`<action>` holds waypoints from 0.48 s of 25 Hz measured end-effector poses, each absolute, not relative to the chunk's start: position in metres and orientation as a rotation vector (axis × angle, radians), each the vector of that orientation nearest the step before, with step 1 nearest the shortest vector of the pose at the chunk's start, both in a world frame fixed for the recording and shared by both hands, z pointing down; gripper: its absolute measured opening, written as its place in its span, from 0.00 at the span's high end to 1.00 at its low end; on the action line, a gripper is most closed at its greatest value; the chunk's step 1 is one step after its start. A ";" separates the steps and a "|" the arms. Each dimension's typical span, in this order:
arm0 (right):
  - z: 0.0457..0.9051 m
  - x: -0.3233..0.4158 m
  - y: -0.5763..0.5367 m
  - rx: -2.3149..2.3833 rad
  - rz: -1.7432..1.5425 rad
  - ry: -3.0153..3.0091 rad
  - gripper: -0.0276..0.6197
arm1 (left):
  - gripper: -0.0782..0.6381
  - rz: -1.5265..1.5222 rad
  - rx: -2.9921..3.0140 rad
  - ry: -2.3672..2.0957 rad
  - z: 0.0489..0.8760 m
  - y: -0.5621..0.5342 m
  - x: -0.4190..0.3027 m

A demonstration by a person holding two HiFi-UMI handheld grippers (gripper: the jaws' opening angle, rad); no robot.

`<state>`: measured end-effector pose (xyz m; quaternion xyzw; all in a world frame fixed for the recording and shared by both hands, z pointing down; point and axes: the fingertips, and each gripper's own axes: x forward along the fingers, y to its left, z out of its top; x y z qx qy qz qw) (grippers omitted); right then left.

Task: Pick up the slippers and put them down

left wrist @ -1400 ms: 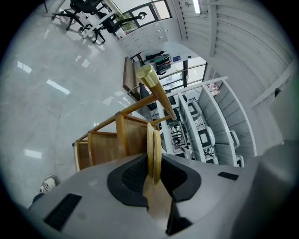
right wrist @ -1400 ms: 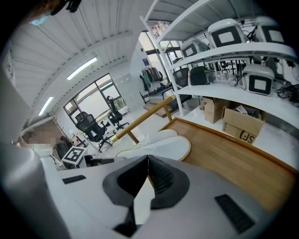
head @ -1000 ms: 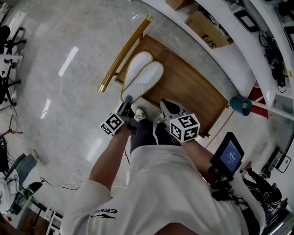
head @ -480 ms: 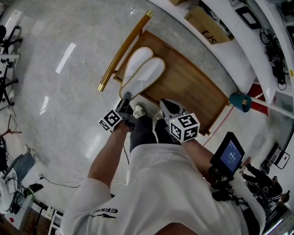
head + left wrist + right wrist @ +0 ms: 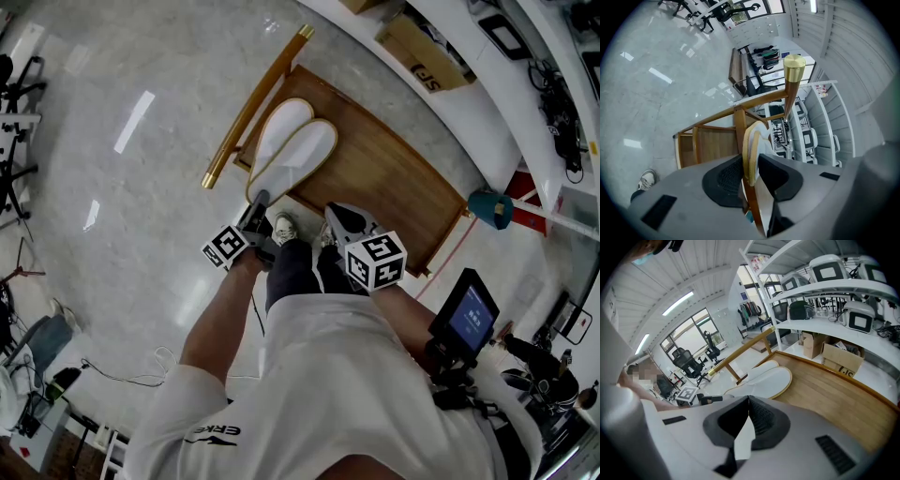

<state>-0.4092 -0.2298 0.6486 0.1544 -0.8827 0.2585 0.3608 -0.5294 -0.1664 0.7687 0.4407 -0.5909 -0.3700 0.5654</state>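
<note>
Lower middle of the head view: left gripper set against the near end of the white slippers, its marker cube toward the bottom of the frame. Slippers lying as a pair (one overlapping the other) on the wooden platform, a little above the frame's centre, far ends close to the brass-tipped rail that runs along the platform's left side.

In the left gripper view, slippers seen edge-on at mid-frame, rim standing upright between the two jaws. Both jaws against that rim, having just been opening slightly, grip not yet let go. Rail's brass knob in the upper right of that view, platform slats to the left.

Right gripper just to the right of the left one, over the platform's near edge and apart from the slippers. Jaws pressed together in the right gripper view, nothing between them. Slippers beyond at mid-frame, bare platform spreading to the right.

Person's shoes between the two grippers, at the platform's near edge. Cardboard box at the upper right of the head view.
</note>
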 end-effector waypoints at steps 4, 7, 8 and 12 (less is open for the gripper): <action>0.648 -0.410 -0.226 0.391 0.665 -2.273 0.95 | 0.73 -0.887 1.058 -1.360 0.766 -0.166 -0.528; 0.647 -0.411 -0.225 0.392 0.662 -2.275 0.95 | 0.68 -0.894 1.080 -1.342 0.763 -0.167 -0.527; 0.647 -0.412 -0.224 0.392 0.661 -2.276 0.95 | 0.67 -0.894 1.088 -1.337 0.762 -0.167 -0.527; 0.646 -0.414 -0.220 0.387 0.656 -2.283 0.95 | 0.59 -0.883 1.121 -1.310 0.760 -0.166 -0.522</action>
